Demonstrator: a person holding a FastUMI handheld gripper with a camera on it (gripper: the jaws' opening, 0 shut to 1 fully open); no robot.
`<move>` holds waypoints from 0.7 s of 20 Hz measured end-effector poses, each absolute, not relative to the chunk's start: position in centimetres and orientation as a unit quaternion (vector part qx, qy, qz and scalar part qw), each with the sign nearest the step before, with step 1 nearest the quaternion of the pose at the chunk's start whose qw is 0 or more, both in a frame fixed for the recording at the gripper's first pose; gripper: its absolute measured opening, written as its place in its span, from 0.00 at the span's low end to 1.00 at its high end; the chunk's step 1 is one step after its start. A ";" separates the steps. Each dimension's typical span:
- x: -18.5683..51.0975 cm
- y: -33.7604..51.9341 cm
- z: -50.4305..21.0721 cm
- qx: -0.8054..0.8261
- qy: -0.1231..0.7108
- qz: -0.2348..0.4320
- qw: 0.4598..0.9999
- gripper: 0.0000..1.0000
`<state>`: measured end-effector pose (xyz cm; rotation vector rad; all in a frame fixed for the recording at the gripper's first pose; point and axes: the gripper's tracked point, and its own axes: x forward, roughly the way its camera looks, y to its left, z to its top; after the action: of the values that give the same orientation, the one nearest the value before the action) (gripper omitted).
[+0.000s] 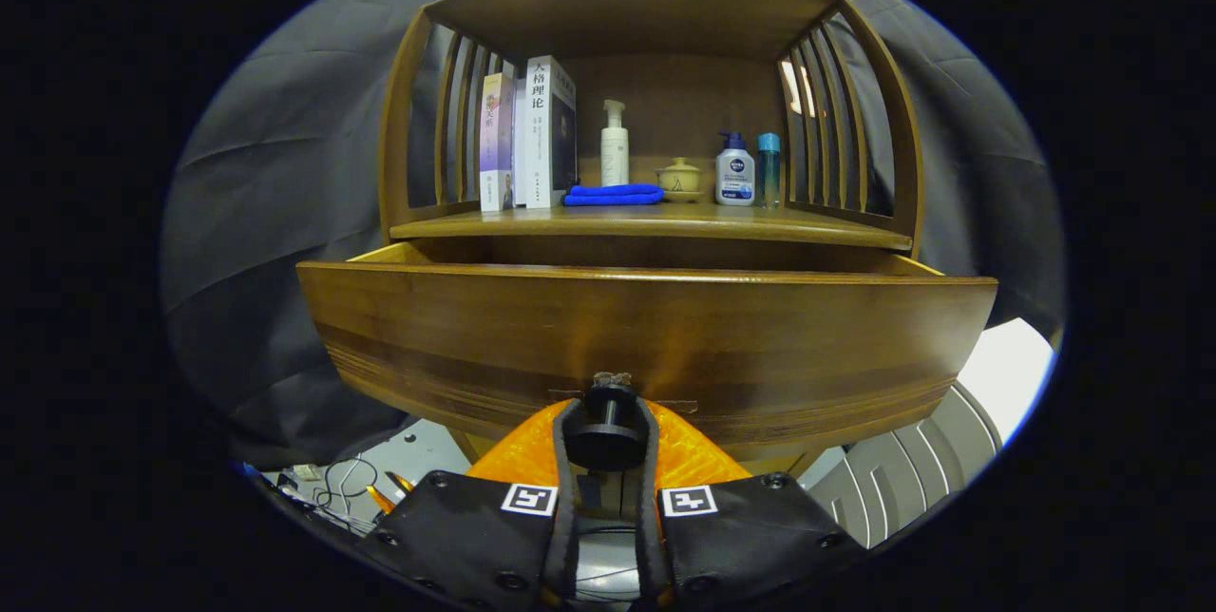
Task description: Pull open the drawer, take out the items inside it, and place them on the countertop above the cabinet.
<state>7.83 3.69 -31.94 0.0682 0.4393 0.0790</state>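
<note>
Tongs point(608, 422) clench the drawer point(646, 336) knob point(608, 436); a straight, level pull should slide it fully open.

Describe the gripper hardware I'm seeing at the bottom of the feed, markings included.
The gripper has two slim fingers rising from two dark housings studded with screws. Each housing carries a square black-and-white tag near its inner corner. An orange moulded piece sits behind the fingers.

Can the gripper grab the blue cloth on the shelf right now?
Probably not yet: the gripper is shut on the drawer knob, and the blue cloth lies well beyond the pulled-out drawer front.
</note>
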 end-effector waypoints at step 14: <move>3.4 4.0 -31.4 0.029 0.230 0.052 0.971 0.26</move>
<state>3.44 4.05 -31.44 0.0586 0.4651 0.1050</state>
